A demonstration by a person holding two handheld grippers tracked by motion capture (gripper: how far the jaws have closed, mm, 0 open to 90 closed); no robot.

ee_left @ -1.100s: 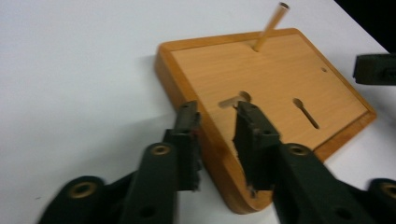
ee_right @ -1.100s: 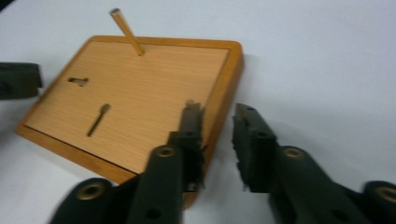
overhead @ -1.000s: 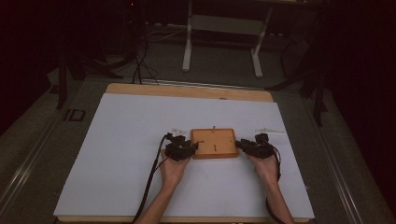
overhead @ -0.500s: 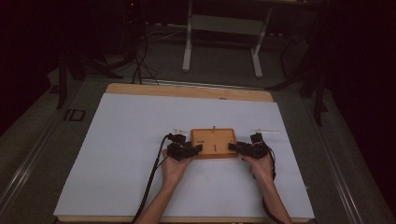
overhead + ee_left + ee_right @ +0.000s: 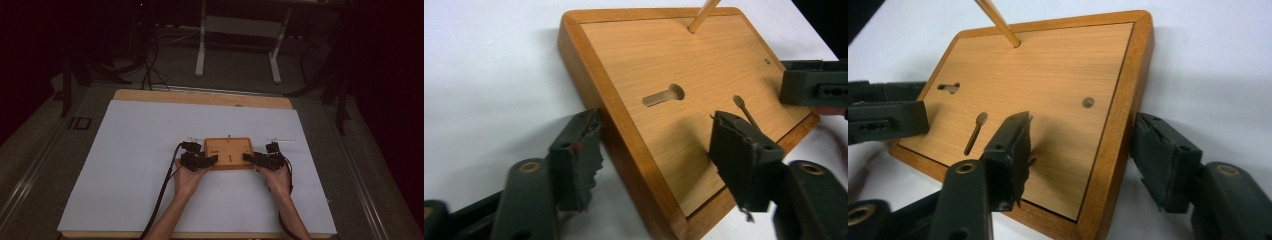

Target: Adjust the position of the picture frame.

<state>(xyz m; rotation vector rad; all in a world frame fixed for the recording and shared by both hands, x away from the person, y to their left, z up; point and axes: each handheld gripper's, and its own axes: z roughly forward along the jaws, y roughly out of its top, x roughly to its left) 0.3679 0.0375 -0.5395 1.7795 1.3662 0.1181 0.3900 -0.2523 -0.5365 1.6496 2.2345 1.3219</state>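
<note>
A flat wooden board [image 5: 229, 150] with a raised rim lies on the white table cover. A thin wooden peg [image 5: 704, 12] stands in its far side, and a keyhole slot [image 5: 664, 95] is cut in its face. My left gripper [image 5: 659, 167] is open and straddles the board's left near rim, one jaw outside on the cover and one over the board's face. My right gripper [image 5: 1088, 160] is open and straddles the right rim the same way. In the high view the left gripper [image 5: 213, 159] and right gripper [image 5: 247, 157] sit at the board's two near corners.
The white cover [image 5: 130, 165] spreads wide around the board over a wooden tabletop [image 5: 200, 96]. Small pale items lie beside the board's far corners [image 5: 282, 140]. Black cables [image 5: 165, 190] trail back from the grippers. A metal stand [image 5: 240, 30] is on the dark floor beyond.
Both grippers have slid inward from beside the board until their open jaws straddle its left and right rims. The board has not moved.
</note>
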